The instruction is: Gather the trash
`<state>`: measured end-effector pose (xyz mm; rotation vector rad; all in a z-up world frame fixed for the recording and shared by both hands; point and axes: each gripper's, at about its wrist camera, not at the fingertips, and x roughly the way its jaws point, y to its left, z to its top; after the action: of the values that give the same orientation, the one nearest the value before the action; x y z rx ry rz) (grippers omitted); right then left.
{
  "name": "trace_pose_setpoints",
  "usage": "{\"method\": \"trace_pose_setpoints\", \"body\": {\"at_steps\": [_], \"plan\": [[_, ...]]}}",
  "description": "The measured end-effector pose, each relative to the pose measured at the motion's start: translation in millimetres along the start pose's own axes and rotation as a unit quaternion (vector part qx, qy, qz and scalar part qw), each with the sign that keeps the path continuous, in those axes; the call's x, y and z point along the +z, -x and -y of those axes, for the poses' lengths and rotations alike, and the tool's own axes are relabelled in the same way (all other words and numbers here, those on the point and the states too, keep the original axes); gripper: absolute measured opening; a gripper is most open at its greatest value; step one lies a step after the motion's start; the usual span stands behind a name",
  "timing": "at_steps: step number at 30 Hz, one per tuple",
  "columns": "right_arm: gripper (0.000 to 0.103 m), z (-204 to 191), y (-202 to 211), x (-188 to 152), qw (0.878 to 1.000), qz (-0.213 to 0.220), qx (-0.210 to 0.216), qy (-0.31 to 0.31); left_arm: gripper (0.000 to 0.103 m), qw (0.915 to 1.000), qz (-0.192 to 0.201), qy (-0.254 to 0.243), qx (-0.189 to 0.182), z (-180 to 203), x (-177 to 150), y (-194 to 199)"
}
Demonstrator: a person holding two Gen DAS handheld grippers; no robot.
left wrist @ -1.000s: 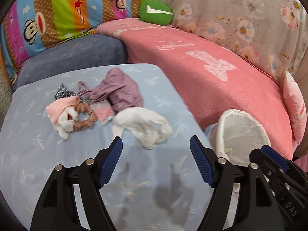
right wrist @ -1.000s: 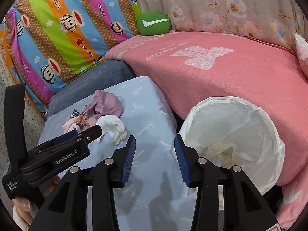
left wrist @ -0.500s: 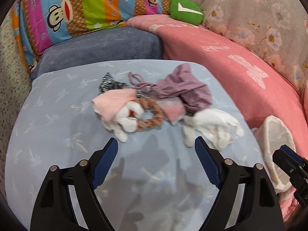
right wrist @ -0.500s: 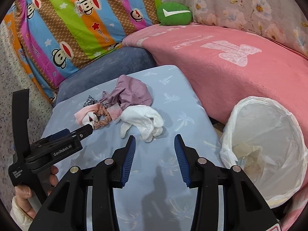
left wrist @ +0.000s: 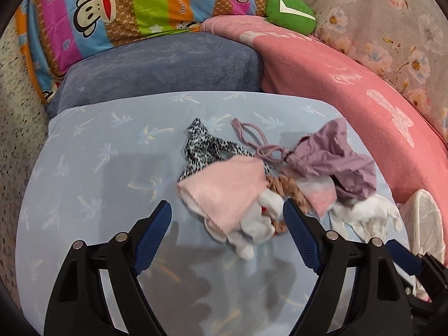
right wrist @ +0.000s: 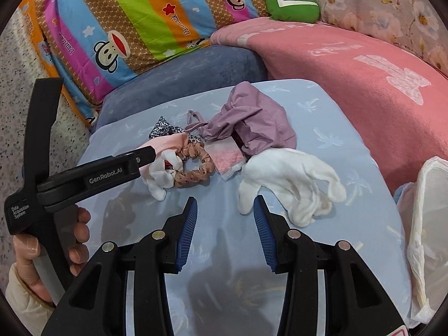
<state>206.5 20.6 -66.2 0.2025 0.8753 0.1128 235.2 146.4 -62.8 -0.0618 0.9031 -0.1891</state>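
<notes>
The trash lies in one loose heap toward the far right part of the table [left wrist: 92, 173], which is covered in a pale blue cloth with a palm print; a bin lined with a thin white bag [right wrist: 428, 224] stands just off the table's right edge. The heap is all soft goods: a pink cloth [left wrist: 224, 193] folded over a small white plush piece [left wrist: 257, 224], a brown spotted scrunchie [right wrist: 193, 168], a black-and-white spotted strip [left wrist: 201, 148], a crumpled mauve pouch [right wrist: 252, 123] with a thin cord, a small pink-and-white woven patch [right wrist: 226, 156], and a white glove [right wrist: 291, 179] lying nearest the bin. In my judgement everything here is light, limp and unbreakable; nothing will slip, but pieces overlap and touch, so a careless pinch may drag a neighbour along. The best hold is on a raised fold or bunched part, not a flat edge: the hump of the pink cloth, or the thick wrist end of the glove. The left tongs [left wrist: 226, 235] stand wide open and empty, low over the table, with the pink cloth and plush piece between their blue ribbed pads [left wrist: 152, 232]. The right tongs [right wrist: 225, 232] are also parted and empty, the glove's wrist end just beyond their right tip. A pink blanket [left wrist: 364, 89] and striped cartoon cushion [right wrist: 126, 22] lie behind.
</notes>
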Motion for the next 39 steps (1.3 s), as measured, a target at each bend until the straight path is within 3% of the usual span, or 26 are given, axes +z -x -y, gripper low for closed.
{"method": "trace_pose_setpoints", "body": {"at_steps": [4,7,9,12,14,25,30,32,39], "plan": [[0.042,-8,-17,11,1.000,-0.004,0.004,0.001,0.068,0.9998,-0.018,0.001,-0.013,-4,10,-19],[0.042,-17,-30,18,1.000,-0.009,0.009,0.008,0.052,0.9990,-0.037,0.003,-0.026,-7,13,-31],[0.042,-26,-40,21,1.000,-0.014,0.014,0.016,0.031,0.9985,-0.044,0.004,-0.031,-11,13,-34],[0.042,-38,-54,25,0.999,-0.023,0.024,0.025,0.015,0.9971,-0.048,0.024,-0.054,-23,13,-32],[0.040,-46,-63,26,0.999,-0.027,0.031,0.031,0.012,0.9956,-0.047,0.040,-0.071,-33,11,-27],[0.035,-79,-97,29,0.995,-0.050,0.079,0.031,0.009,0.9948,-0.037,0.068,-0.066,-59,8,-17],[0.020,-86,-107,29,0.994,-0.058,0.089,0.030,0.009,0.9949,-0.038,0.071,-0.061,-62,7,-15],[0.008,-88,-106,27,0.994,-0.061,0.090,0.033,0.009,0.9947,-0.039,0.075,-0.059,-64,6,-14],[0.006,-80,-76,8,0.992,-0.059,0.108,0.029,0.009,0.9938,-0.038,0.081,-0.067,-62,-3,-3]]}}
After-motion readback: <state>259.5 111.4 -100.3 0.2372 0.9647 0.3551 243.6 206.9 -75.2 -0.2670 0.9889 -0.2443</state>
